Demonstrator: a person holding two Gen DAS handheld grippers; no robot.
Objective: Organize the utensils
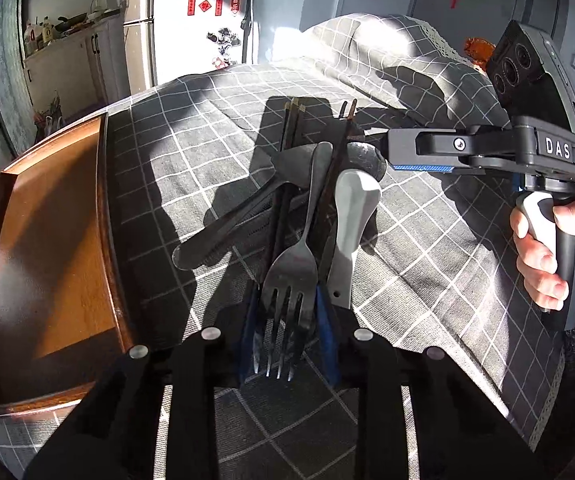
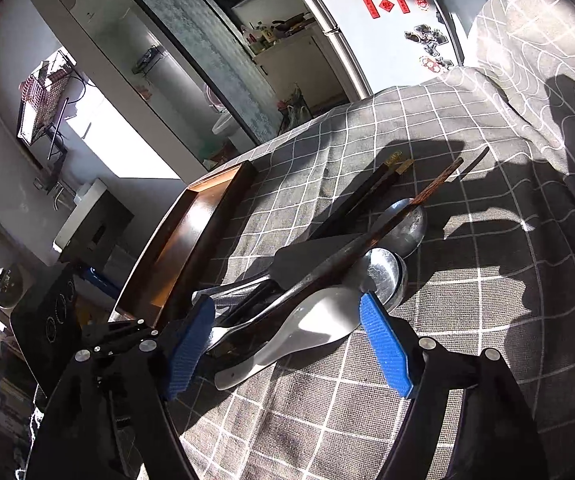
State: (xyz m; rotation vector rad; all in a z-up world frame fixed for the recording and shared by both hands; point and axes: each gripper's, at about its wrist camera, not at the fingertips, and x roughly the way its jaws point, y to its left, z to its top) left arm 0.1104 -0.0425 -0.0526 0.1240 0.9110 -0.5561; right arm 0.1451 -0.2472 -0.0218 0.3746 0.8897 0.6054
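Tray: rectangular brown wooden tray [image 1: 47, 240], far left on the grey checked tablecloth [image 1: 427, 264] covering the counter.
Pile: just right of the tray; steel fork [image 1: 291, 276], white ceramic spoon [image 1: 351, 216], dark chopsticks [image 1: 287, 140], steel spoons [image 2: 405, 222] lying crossed.
Left hand-held gripper [image 1: 289, 344]: blue pads narrowed around the fork head; contact unclear.
Right hand-held gripper [image 2: 287, 340]: spread wide, straddling the white ceramic spoon, pads not pressing it.
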